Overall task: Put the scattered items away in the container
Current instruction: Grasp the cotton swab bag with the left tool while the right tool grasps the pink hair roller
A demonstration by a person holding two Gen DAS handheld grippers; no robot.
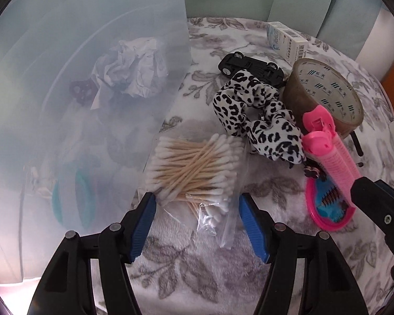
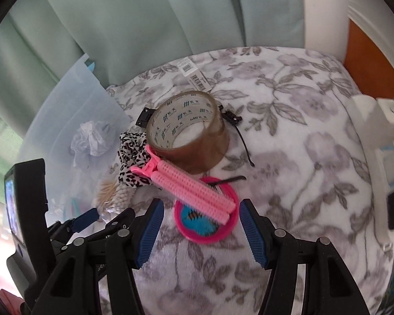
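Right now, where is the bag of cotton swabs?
In the left wrist view, the bag of cotton swabs lies on the floral blanket, ahead of the open left gripper, beside the translucent container and the leopard scrunchie.

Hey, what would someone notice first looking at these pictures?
Probably the pink hair clip, lying across a pink round mirror just ahead of the open right gripper. Behind it stands a brown tape roll beside a leopard scrunchie, and a bag of cotton swabs lies before the open left gripper.

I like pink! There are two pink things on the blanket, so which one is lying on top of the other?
The long pink hair clip lies on top. Its end rests across the round pink mirror, which sits flat underneath.
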